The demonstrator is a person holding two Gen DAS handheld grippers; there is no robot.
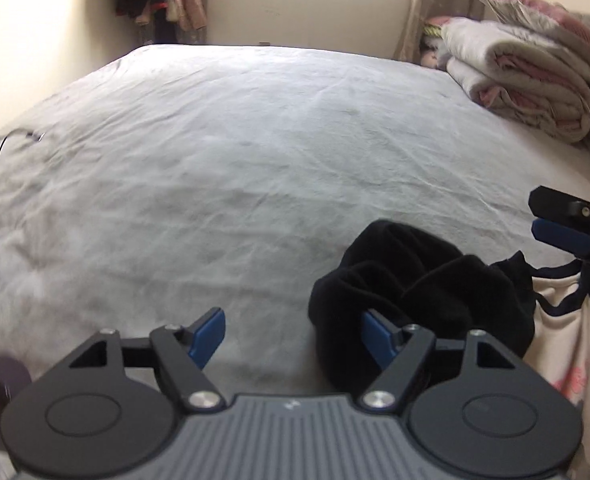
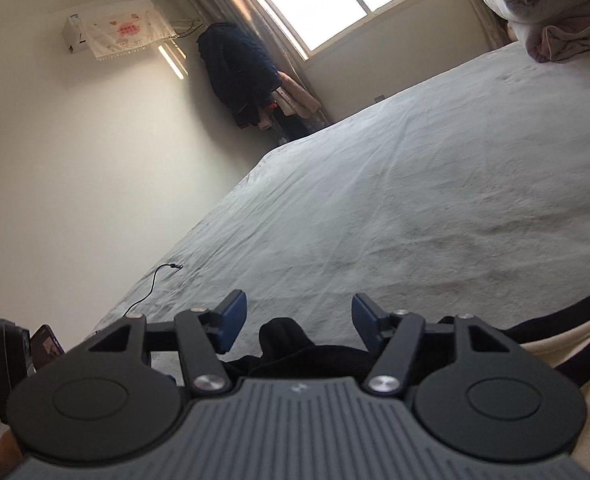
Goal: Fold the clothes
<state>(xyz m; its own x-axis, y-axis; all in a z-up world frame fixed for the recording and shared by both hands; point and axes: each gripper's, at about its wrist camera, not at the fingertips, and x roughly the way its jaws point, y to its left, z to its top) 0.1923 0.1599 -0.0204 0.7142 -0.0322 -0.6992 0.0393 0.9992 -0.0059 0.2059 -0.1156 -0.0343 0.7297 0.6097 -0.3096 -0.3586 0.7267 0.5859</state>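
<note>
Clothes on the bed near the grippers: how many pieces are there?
2: a black garment bunched beside the left gripper, and a cream shirt to its right. More may be hidden.

Left gripper [image 1: 293, 334] and right gripper [image 2: 299, 322] are built alike — a grey ribbed housing flanked by two round black discs. Black linkage arms are pinned with silver screws. Blue pads [image 1: 209, 338] are fitted to the black fingers — a small pale mark is printed on each housing.
</note>
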